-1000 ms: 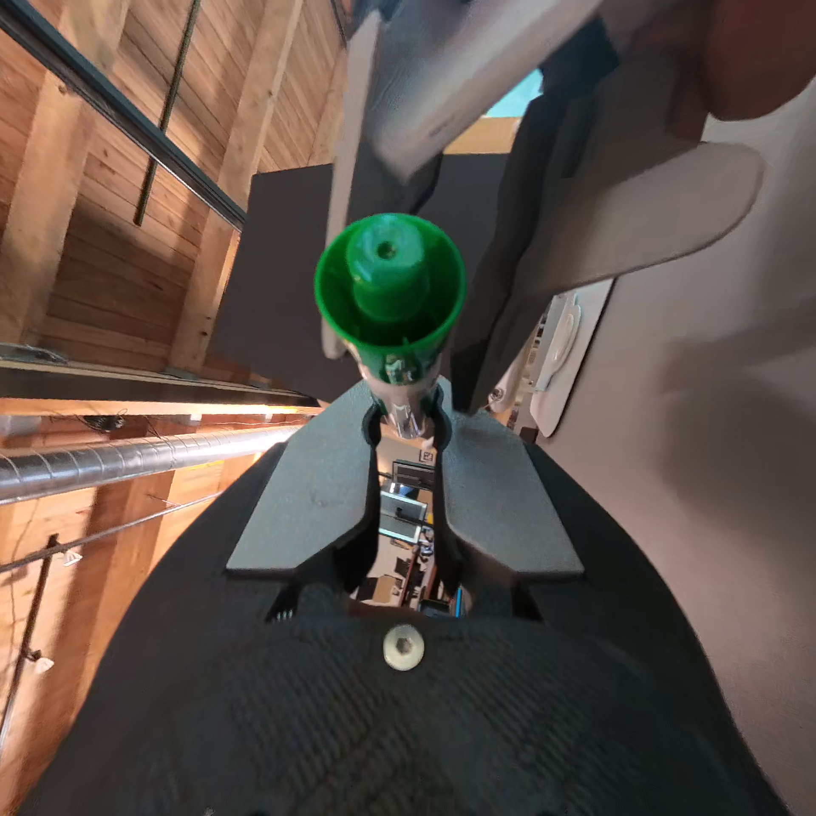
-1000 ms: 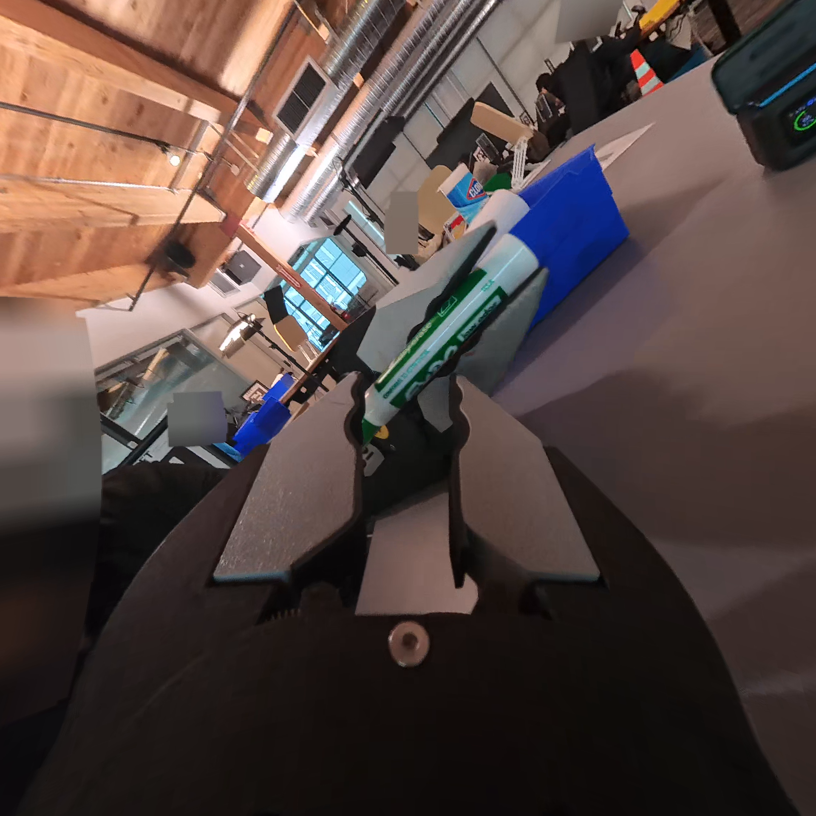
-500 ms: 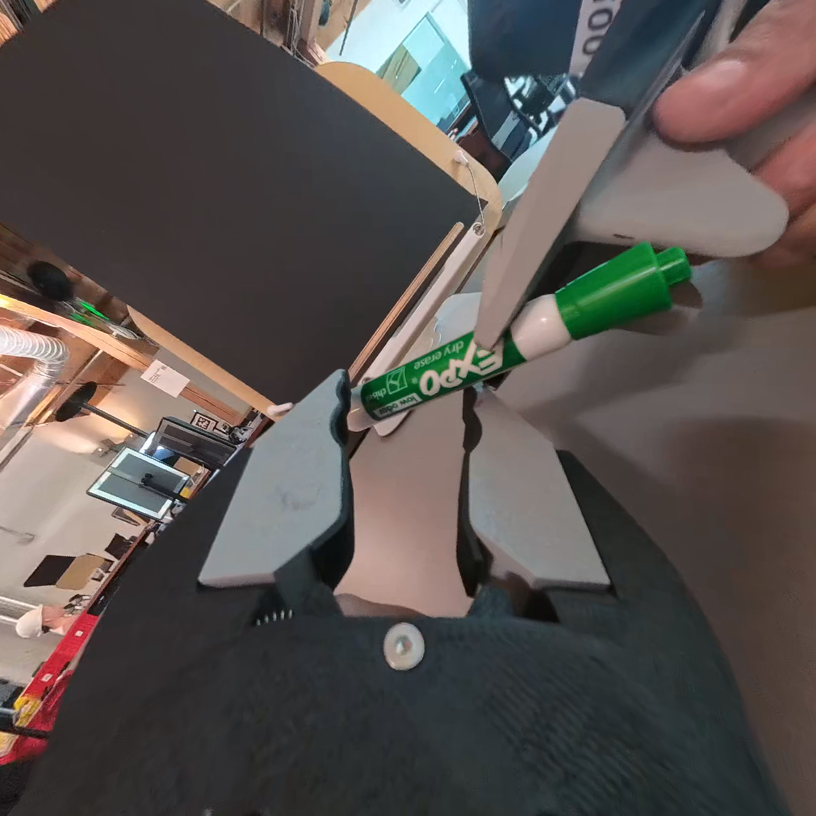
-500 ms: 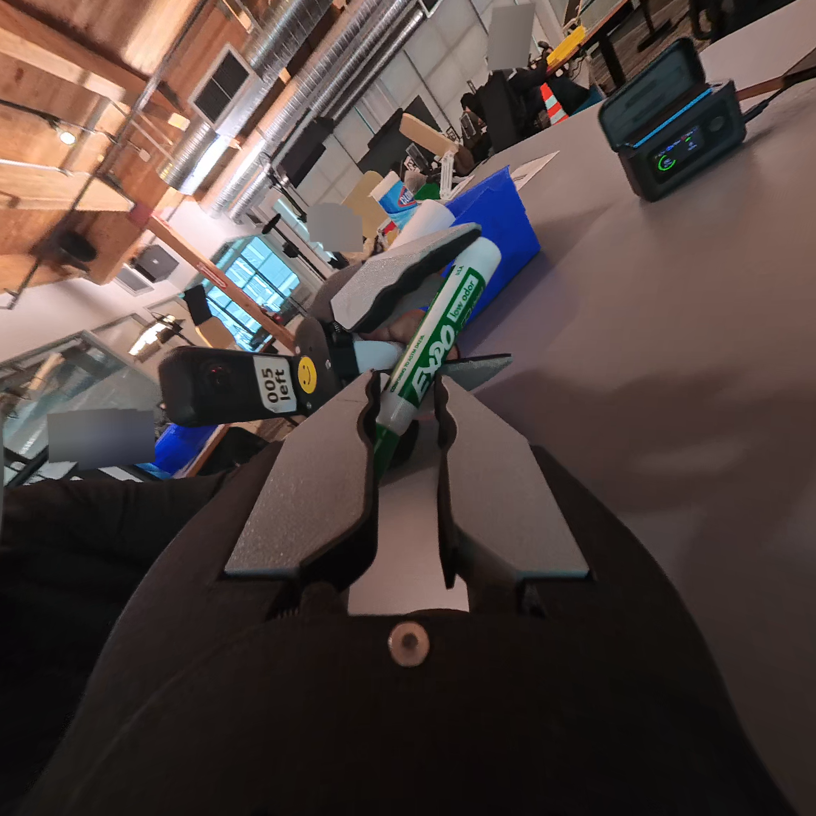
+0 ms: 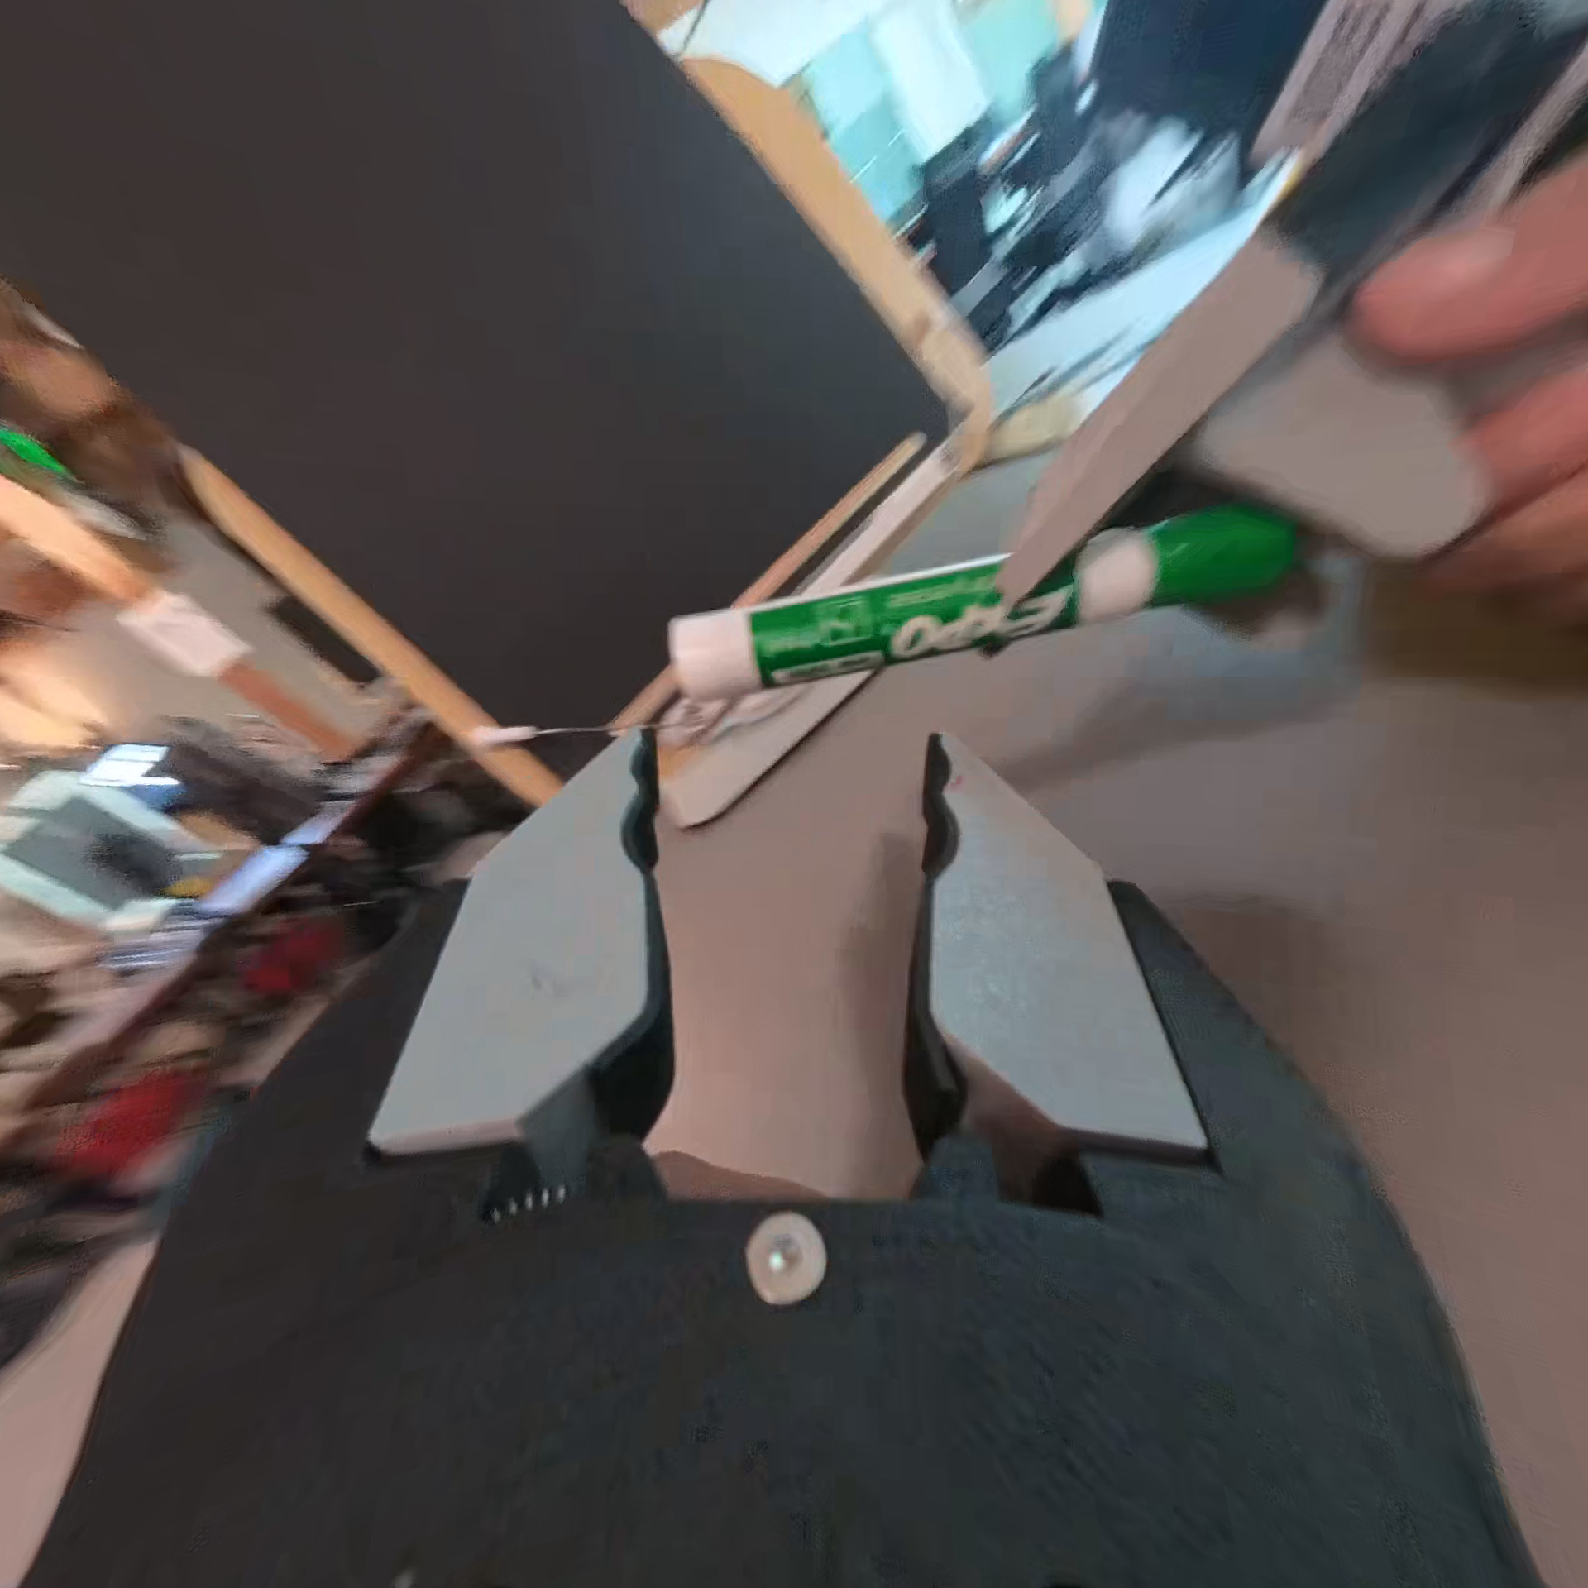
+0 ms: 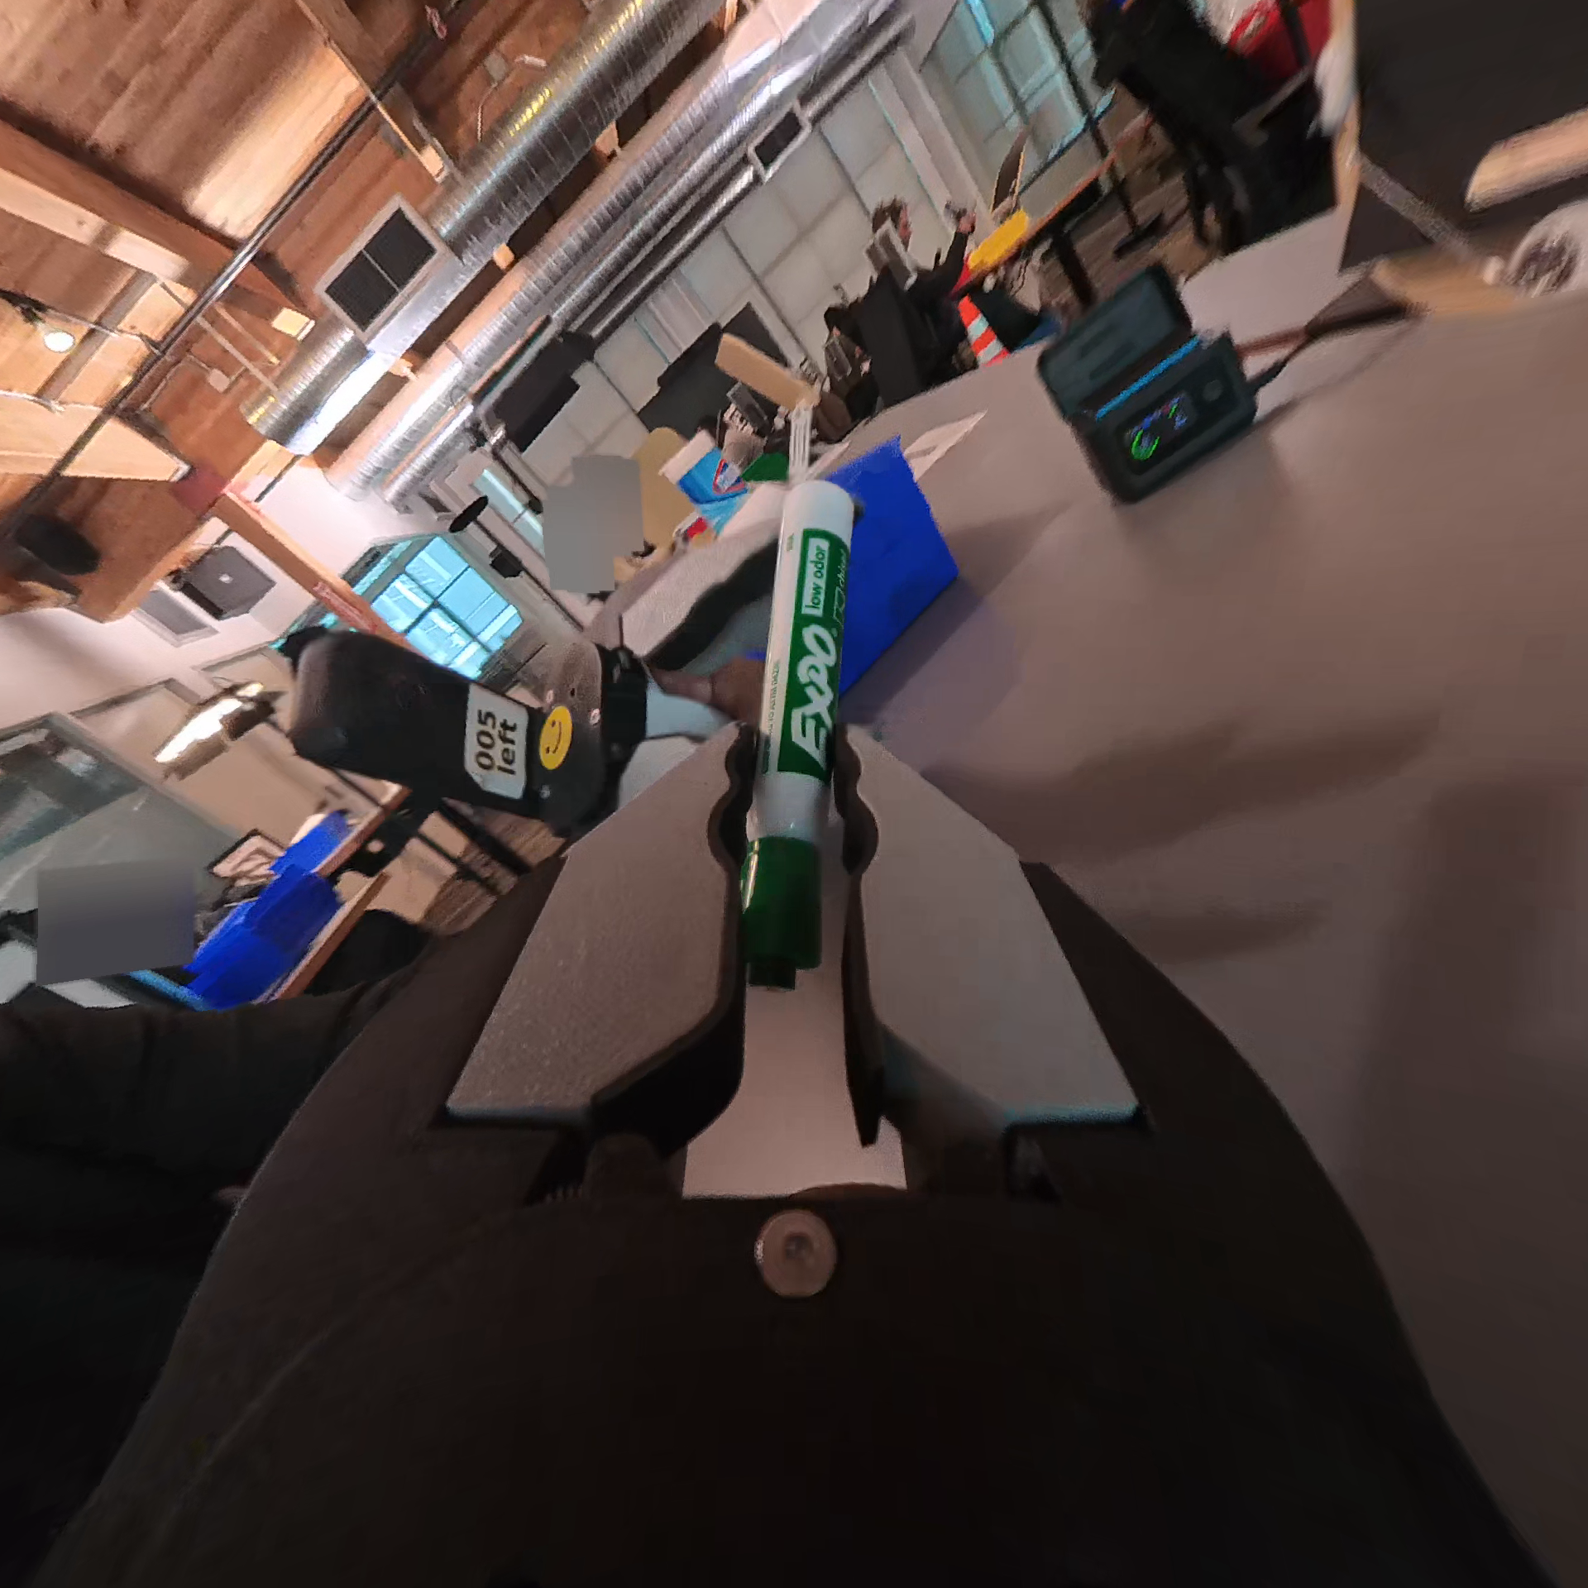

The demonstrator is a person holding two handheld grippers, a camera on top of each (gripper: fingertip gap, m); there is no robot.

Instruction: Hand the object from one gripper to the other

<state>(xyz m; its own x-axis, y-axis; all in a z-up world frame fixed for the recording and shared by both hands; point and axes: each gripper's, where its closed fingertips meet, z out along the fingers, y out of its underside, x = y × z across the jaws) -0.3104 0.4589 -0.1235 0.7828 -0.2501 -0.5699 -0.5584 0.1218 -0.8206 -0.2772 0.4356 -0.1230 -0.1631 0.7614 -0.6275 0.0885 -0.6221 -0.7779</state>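
Note:
A green-and-white dry-erase marker (image 6: 803,687) with a green cap is clamped between the fingertips of my right gripper (image 6: 790,773), above the grey table (image 6: 1246,687). Its cap end points back toward the camera. In the left wrist view the marker (image 5: 945,623) shows at upper right, held by the other gripper (image 5: 1203,481) and a hand (image 5: 1504,344). My left gripper (image 5: 786,756) is open and empty, its jaws wide apart, just below the marker's white end and not touching it. The left gripper also shows in the right wrist view (image 6: 670,636), behind the marker.
A blue bin (image 6: 894,550) stands on the table behind the marker. A dark device with a lit display (image 6: 1151,412) sits farther right. A large black board with a wooden edge (image 5: 430,344) rises behind the table. People are in the background.
My left gripper let go of the marker, opened wide and drew back from it. My right gripper closed on the marker and now holds it alone, the marker turned more upright in its view.

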